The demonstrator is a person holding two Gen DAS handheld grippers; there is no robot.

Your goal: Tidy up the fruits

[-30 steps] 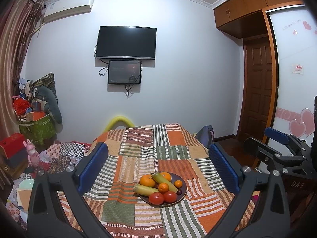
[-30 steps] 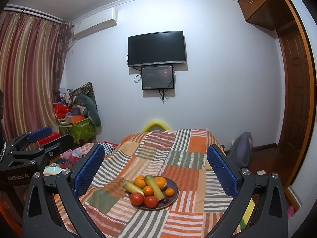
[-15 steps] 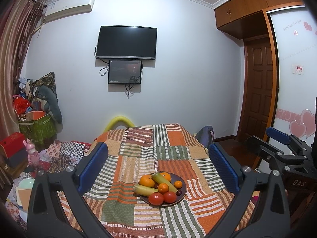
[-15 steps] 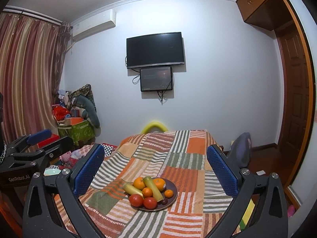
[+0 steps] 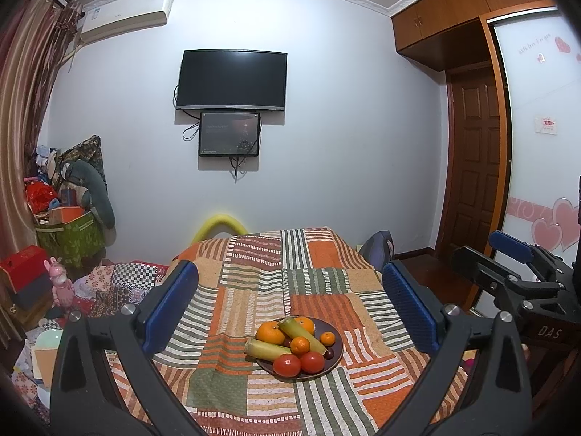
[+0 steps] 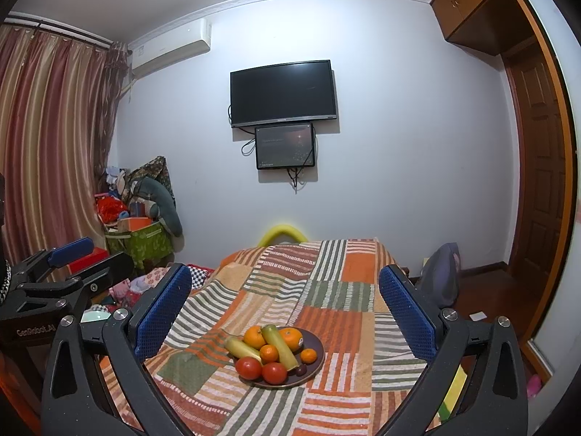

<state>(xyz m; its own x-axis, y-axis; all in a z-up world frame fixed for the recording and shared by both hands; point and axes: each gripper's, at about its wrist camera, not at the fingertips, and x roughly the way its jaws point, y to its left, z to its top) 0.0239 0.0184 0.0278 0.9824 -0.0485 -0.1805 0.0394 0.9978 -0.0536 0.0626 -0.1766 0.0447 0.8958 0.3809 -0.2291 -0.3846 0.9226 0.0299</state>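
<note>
Left gripper [image 5: 290, 305]: blue-padded fingers [image 5: 170, 305] spread wide apart, nothing between them, raised above the near end of the table, well short of the fruit
Right gripper [image 6: 285, 307]: blue-padded fingers [image 6: 163, 309] likewise spread wide, holding nothing, raised over the near right of the table; seen from the left wrist camera at the far right edge [image 5: 523, 272]
Plate [image 5: 336, 352]: dark, round, resting on the patchwork cloth [image 5: 254, 290] toward the near centre of the table, between both pairs of fingers in each view
Contents of plate: two tomatoes [image 5: 287, 364] side by side at the near rim; two yellow-green corn cobs [image 5: 303, 334], one lying across the middle, the other at the left; large oranges [image 5: 269, 332] at the far side; small mandarins [image 5: 300, 345] at the centre and right; a dark plum-like fruit [image 5: 329, 354] at the near right rim
All fruit piled touching on the one plate
Surroundings: striped orange, green and white cloth covering the whole table; dark television [image 5: 232, 80] on the far wall with a smaller screen [image 5: 228, 133] just beneath; air conditioner [image 5: 125, 21] at upper left; striped curtain [image 6: 51, 138] on the left; brown wooden door [image 5: 475, 167] on the right
</note>
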